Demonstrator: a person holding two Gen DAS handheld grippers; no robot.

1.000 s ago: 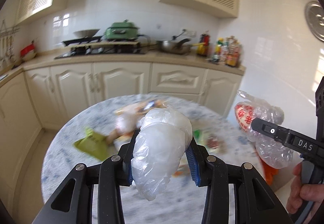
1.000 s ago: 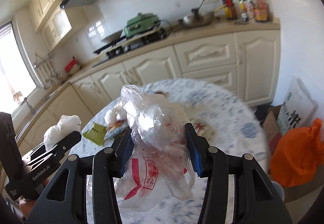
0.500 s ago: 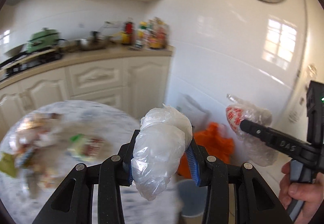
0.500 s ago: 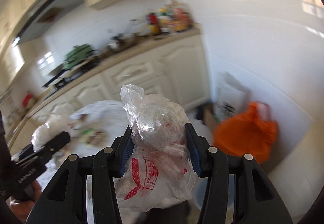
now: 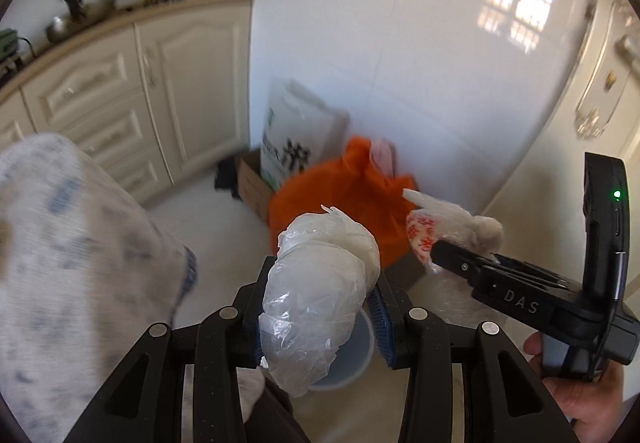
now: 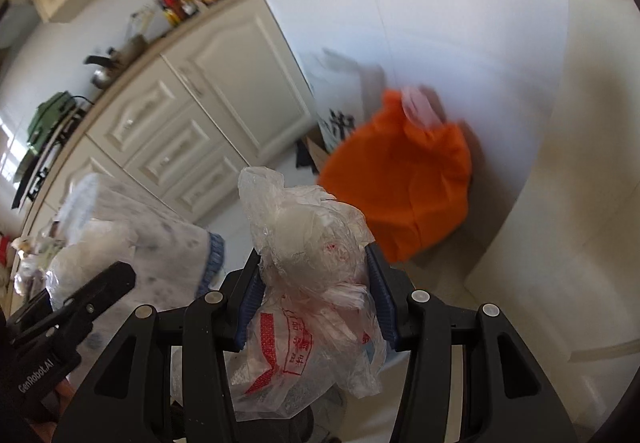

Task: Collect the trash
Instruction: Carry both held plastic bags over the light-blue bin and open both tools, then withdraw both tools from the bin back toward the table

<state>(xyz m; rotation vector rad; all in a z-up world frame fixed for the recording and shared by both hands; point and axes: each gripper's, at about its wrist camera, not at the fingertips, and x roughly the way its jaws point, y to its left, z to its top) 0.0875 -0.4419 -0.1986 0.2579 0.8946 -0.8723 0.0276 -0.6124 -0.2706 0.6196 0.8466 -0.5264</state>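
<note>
My left gripper [image 5: 318, 307] is shut on a crumpled clear plastic bag [image 5: 320, 283] and holds it above a grey-blue bin [image 5: 352, 355] on the floor. My right gripper [image 6: 314, 299] is shut on a clear plastic bag with red print [image 6: 308, 307]. That printed bag also shows in the left wrist view [image 5: 444, 227], at the right, level with the left gripper. The left gripper and its bag show at the lower left of the right wrist view [image 6: 80, 283].
An orange bag [image 5: 344, 199] sits on the floor against the white wall, beside a cardboard box [image 5: 252, 187] and a white sack [image 5: 296, 139]. The round table's speckled cloth [image 5: 80, 263] is at the left. Cream cabinets [image 5: 132, 83] stand behind.
Both grippers have swung right and down, away from the table top and toward the floor by the wall, each still holding its bag. The bin and orange bag are now closer.
</note>
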